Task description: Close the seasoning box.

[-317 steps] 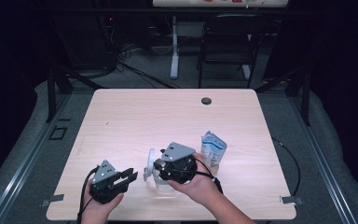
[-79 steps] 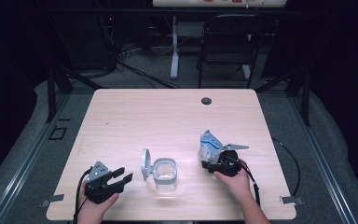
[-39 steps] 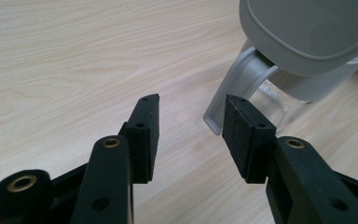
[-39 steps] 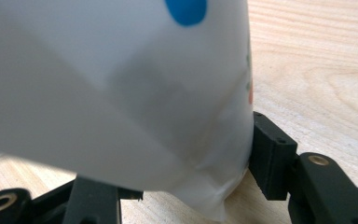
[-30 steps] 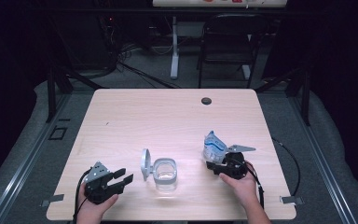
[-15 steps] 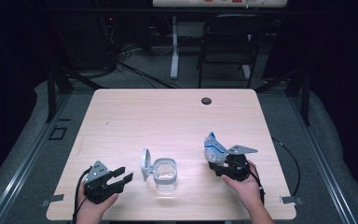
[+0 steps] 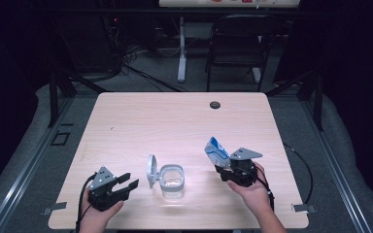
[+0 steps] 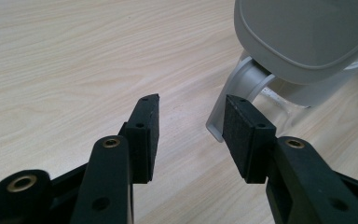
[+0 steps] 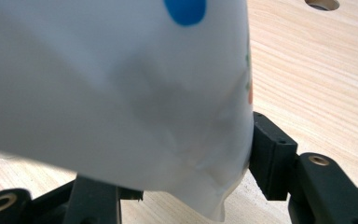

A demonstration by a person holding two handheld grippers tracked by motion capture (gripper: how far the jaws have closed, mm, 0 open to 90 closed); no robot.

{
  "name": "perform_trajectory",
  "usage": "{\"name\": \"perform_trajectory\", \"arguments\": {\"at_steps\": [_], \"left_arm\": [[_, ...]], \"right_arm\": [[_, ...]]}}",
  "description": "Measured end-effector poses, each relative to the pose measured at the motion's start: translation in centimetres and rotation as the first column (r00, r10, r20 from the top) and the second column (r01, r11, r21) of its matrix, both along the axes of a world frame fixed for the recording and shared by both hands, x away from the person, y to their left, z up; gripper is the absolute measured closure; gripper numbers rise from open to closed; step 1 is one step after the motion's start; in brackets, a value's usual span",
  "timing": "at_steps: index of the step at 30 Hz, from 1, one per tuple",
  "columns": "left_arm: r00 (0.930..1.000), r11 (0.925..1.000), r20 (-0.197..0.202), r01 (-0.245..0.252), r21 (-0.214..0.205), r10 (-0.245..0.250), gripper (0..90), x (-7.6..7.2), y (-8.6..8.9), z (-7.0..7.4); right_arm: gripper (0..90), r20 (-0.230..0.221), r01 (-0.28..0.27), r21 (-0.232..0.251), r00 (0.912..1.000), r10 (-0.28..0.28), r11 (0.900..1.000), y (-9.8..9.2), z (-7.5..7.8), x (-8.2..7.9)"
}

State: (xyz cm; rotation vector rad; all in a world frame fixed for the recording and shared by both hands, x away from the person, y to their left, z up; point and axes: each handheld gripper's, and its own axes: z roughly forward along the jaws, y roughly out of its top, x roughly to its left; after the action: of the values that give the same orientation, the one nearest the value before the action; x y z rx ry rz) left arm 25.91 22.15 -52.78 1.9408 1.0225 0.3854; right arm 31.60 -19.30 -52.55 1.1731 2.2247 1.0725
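Two grippers at work: right gripper (image 7: 233,171) clamped on white-blue pouch (image 7: 217,151), raised off table (image 7: 175,121), right of open clear container (image 7: 173,177); left gripper (image 7: 121,184) jaws wide, empty, near hinged lid (image 7: 151,170); pouring into container not yet begun

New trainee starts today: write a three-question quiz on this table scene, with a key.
1. True or false: the right gripper is shut on the white-and-blue pouch.
2. Which stands nearer the clear container with its grey lid flipped open: A) the left gripper, B) the round hole in the table?
3. What lies between the left gripper's jaws?

Key
1. True: in the right gripper view the pads press the pouch's lower end.
2. A.
3. Nothing: they stand open over bare wood, beside the lid's hinge.
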Motion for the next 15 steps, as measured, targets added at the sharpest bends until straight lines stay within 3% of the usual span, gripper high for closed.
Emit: {"name": "perform_trajectory", "arguments": {"at_steps": [12,15], "left_arm": [[0.9998,1.0000,-0.020,-0.007,-0.001,0.007,57.7,0.0,0.1,-0.1],[0.9999,1.0000,-0.008,-0.007,0.002,0.007,57.5,0.0,0.0,0.0]], "right_arm": [[45.6,0.025,-0.019,-0.029,0.9995,0.019,0.9994,0.8,1.1,-0.5],[45.6,0.034,-0.014,-0.035,0.9993,0.015,0.9993,0.9,1.2,-0.6]]}}
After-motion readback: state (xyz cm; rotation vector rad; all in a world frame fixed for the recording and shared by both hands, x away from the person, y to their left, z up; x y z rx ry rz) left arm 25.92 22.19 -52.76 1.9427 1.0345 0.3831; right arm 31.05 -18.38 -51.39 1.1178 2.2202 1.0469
